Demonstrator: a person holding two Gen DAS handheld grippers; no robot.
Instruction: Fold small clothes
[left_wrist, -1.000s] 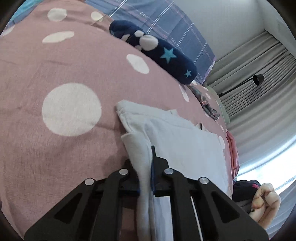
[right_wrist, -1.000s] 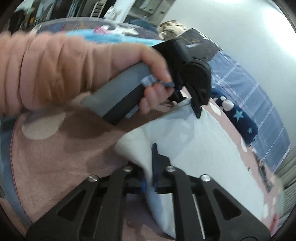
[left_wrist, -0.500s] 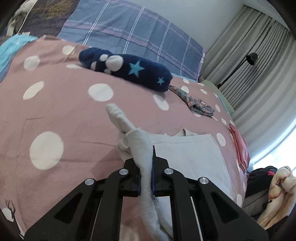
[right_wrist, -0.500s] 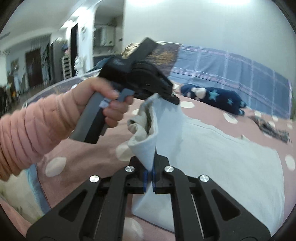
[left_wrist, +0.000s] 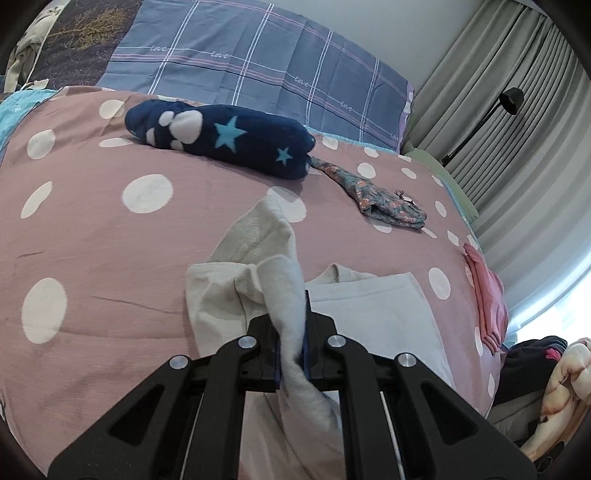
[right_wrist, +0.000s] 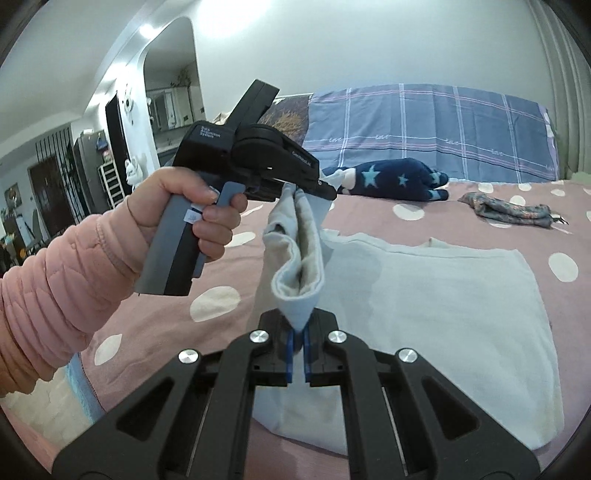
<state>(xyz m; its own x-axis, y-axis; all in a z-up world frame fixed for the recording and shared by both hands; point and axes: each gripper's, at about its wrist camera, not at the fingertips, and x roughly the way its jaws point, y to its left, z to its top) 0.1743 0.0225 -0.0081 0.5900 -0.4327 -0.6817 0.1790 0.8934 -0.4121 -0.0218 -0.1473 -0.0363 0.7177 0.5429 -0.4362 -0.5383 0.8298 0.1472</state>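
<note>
I have the pale grey garment (right_wrist: 443, 295) lying mostly flat on the pink dotted bedspread (left_wrist: 92, 229), with its near-left part lifted off the bed between my 2 grippers. In the right wrist view the raised cloth hangs as a folded strip from about 11 o'clock down to the centre, while the flat body spreads out toward 3 o'clock.

My right gripper (right_wrist: 298, 356) is clenched on the lower corner of that strip — the cloth comes to a point right between its blue pads. My left gripper (left_wrist: 293, 354) is likewise clamped on a bunched fold of the same garment (left_wrist: 369, 317), which runs through the jaws and trails below them. From the right wrist view I see the left gripper (right_wrist: 325, 190) at 11 o'clock, held by a hand (right_wrist: 184, 214) in a pink quilted sleeve (right_wrist: 55, 295), pinching the top end of the strip.

Further out on the bedspread, at 12 o'clock in the left wrist view, lies a navy plush item with stars and a paw print (left_wrist: 221, 140). Just beside it toward 1 o'clock is a small floral cloth (left_wrist: 384, 203), and at 3 o'clock a pink garment (left_wrist: 487, 302) sits at the bed's edge. A blue plaid pillow (left_wrist: 258, 59) lies behind, grey curtains (left_wrist: 517, 147) and a black lamp (left_wrist: 511, 99) at 2 o'clock.
</note>
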